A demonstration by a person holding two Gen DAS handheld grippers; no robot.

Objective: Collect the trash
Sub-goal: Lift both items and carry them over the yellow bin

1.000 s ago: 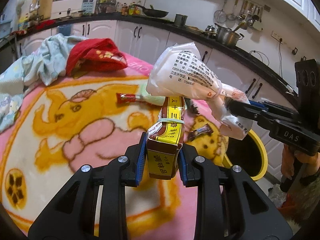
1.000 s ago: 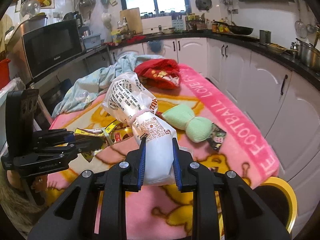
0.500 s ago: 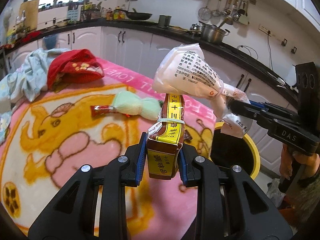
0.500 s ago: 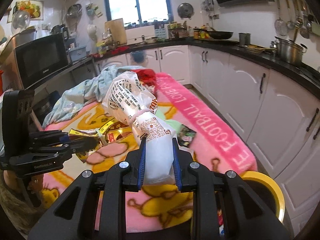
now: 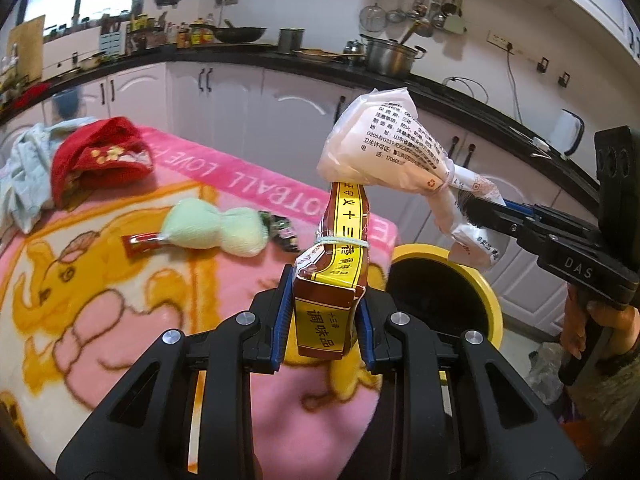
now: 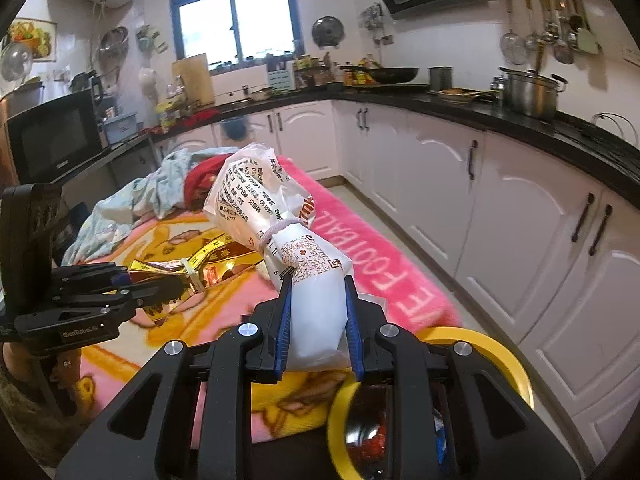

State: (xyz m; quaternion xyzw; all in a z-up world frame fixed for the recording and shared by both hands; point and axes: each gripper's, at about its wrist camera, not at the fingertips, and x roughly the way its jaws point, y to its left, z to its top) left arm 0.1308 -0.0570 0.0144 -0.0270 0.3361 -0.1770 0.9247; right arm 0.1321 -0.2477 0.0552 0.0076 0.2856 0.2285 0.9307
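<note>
My left gripper [image 5: 322, 316] is shut on a brown and yellow seasoning packet [image 5: 332, 300] bound with a rubber band, held above the table's right end. My right gripper [image 6: 316, 328] is shut on a white printed plastic bag [image 6: 304, 272] tied with a band. That bag [image 5: 384, 160] also shows in the left wrist view, over a yellow-rimmed trash bin [image 5: 452, 264]. The bin [image 6: 480, 344] lies just below and right of my right gripper. The left gripper with its packet [image 6: 188, 272] shows at left in the right wrist view.
A pink cartoon blanket [image 5: 120, 280] covers the table. On it lie a pale green rolled cloth [image 5: 216, 228], a red sachet [image 5: 140, 242], a small dark wrapper [image 5: 282, 232], a red cloth [image 5: 100, 160] and a light blue cloth [image 5: 20, 184]. White cabinets [image 6: 500, 200] stand close behind.
Both grippers have moved right, off the middle of the table toward its end, each holding its item. The yellow bin is now larger and closer below them.
</note>
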